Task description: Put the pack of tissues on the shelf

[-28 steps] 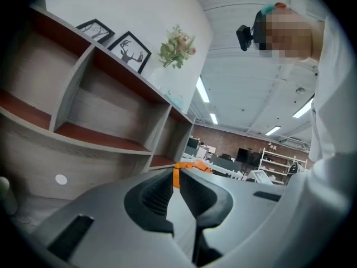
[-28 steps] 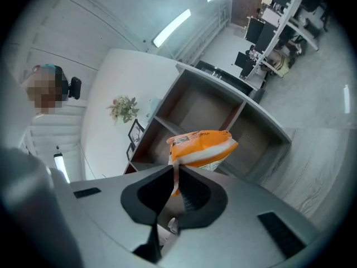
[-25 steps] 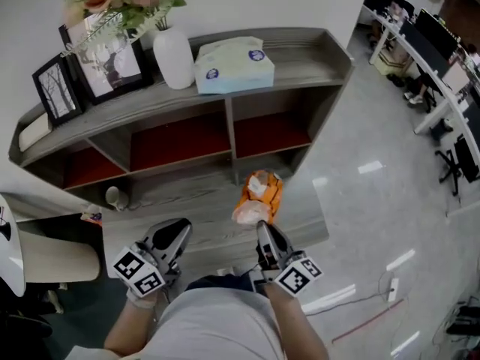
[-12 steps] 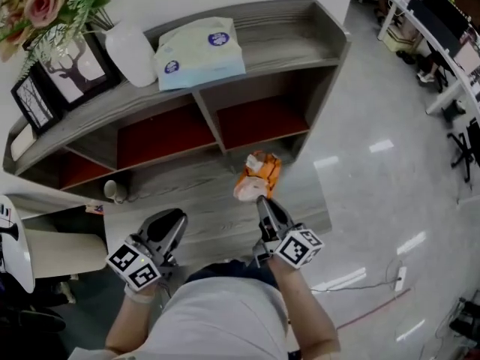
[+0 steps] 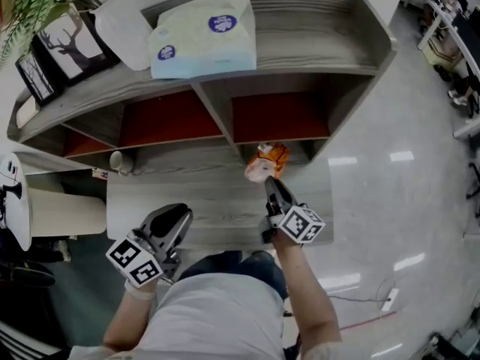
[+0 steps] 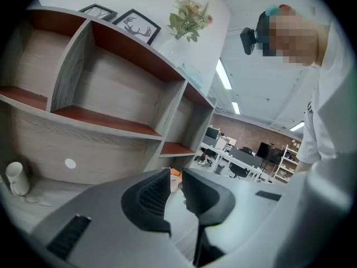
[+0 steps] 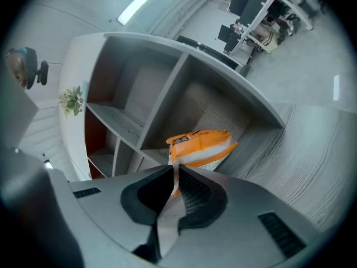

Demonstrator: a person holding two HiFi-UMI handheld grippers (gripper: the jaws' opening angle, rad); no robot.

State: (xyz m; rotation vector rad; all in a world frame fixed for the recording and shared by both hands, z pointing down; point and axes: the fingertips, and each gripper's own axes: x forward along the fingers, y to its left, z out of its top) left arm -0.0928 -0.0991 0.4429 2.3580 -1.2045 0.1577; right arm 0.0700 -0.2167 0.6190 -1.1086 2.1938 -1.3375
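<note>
Left gripper [image 6: 175,178] jaws slightly apart, nothing between them, parked out of the way. Right gripper [image 7: 174,175] jaws clamped on the pack of tissues [image 7: 201,148] by its seam flap. Pack body sticks out ahead of the jaws, probably to lead into the shelf [image 7: 167,96] bay just beyond.

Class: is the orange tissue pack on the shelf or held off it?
Held off it: the right gripper is shut on the orange tissue pack, short of the shelf.
</note>
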